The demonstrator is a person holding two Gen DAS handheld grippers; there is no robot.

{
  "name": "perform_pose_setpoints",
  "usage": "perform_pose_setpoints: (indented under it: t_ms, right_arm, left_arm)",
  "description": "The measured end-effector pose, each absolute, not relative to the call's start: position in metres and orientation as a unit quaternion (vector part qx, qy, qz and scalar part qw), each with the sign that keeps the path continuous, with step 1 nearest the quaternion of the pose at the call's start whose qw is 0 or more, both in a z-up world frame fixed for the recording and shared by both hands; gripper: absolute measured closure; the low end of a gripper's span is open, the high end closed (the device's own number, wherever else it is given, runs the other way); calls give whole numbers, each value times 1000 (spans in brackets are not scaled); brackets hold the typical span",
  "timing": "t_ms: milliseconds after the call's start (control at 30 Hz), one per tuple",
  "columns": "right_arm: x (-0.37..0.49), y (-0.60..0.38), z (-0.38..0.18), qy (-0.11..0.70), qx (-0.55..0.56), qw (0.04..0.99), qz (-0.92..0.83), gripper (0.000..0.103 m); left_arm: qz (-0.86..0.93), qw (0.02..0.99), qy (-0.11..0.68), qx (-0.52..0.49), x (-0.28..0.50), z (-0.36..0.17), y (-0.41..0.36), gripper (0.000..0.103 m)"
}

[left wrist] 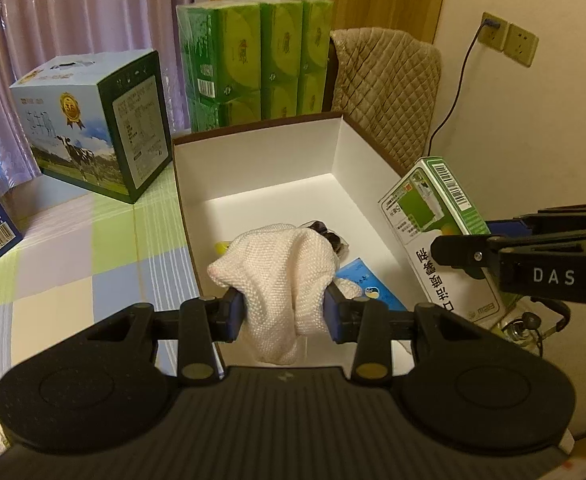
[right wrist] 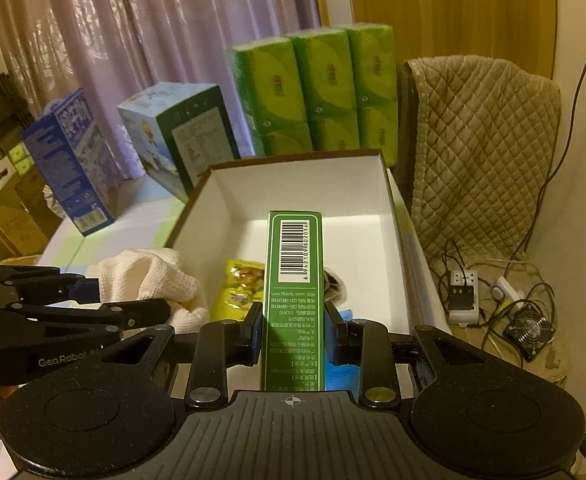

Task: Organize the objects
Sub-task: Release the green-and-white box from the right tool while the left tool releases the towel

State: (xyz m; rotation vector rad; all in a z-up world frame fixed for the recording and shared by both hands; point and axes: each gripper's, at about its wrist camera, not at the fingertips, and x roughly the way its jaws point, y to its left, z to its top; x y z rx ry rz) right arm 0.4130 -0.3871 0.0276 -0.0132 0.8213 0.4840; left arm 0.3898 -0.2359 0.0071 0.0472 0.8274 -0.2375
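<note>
- The left gripper (left wrist: 285, 310) has its two blue pads pinching a soft white cloth (left wrist: 281, 268). The cloth bulges up above the pads and a loose end hangs down below them.
- The right gripper (right wrist: 293, 332) squeezes a tall green carton (right wrist: 293, 292) between its pads. The carton points straight ahead, with the barcode end far from the gripper.
- Both things hang over the near end of the open white box (left wrist: 261, 160). The cloth is over the left part and the carton is over the right part.
- Down in the box there is a yellow shiny packet (right wrist: 239, 292), a dark little packet (left wrist: 329, 236) and a blue flat pack (left wrist: 369, 288).
- The box sits on a checked tablecloth (left wrist: 73, 260). A milk box with a cow (left wrist: 93, 120) and green tissue packs (left wrist: 253, 60) stand past it.
- I think the step now is to put both things into the box.
- To do it well, lower the cloth until its hanging end touches the floor of the box, then spread the pads. That way it will not flop over the wall.
- Tip the carton flat and lay it along the right wall, beside the other things, not on top of the small packets.
- Keep the two grippers apart, because they are close side by side and could bump.
</note>
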Motion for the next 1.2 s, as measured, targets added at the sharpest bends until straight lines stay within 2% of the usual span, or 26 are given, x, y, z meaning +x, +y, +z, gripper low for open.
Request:
perform_pose_setpoints:
  t_ms: [700,1100,1200]
  right_arm:
    - [516,-367,-24,431,-52,877,206,76]
    - [560,-356,-37,401,-53,890,209,76]
    - [564,-356,-37,397,-56,893,206,67]
  left_arm:
    - [-92,892,440,52,475,-29,-250,68]
    - [-89,890,441,67,506,-36,-250,67]
    - [-90,889,443,69,508,-37,-251,67]
